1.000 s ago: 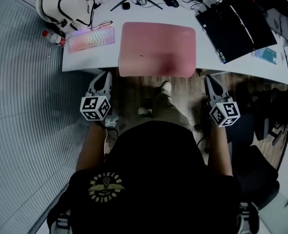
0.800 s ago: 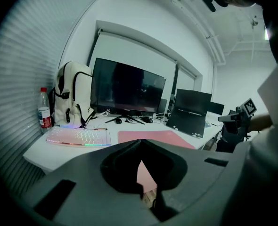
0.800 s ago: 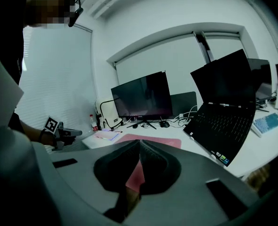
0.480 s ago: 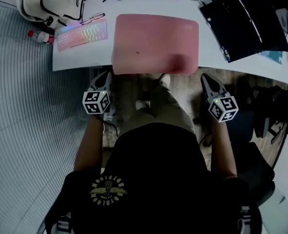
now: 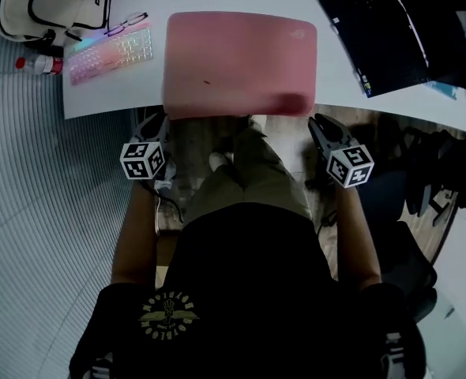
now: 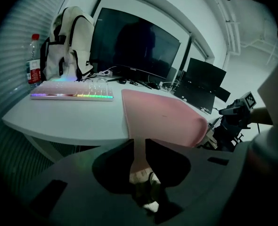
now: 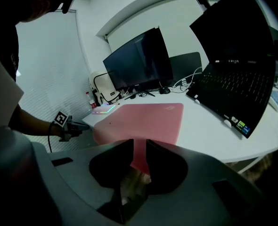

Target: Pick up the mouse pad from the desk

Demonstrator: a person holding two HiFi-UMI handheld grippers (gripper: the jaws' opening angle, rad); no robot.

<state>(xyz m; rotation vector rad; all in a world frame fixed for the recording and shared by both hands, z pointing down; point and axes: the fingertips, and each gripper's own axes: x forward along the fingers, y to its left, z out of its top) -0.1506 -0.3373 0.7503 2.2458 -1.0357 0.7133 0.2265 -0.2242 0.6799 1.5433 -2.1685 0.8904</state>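
The pink mouse pad lay flat in the middle of the white desk. Its near edge drooped a little over the desk's front edge. The left gripper was just below the pad's front left corner, and the right gripper was just below its front right corner. Both were pointed up at that overhanging edge.

In the left gripper view, the jaws of the left gripper had just been opening and stood a narrow slit apart, with pink showing through the slit. In the right gripper view, the right gripper had also just been opening, its slit slightly wider and also filled with pink. Neither pair pressed on the pad, and it was unclear whether the pad's edge had entered either slit or lay just beyond.

A lit keyboard sat left of the pad. A white backpack was at the desk's back left corner, with a bottle beside it. An open black laptop stood to the right of the pad.
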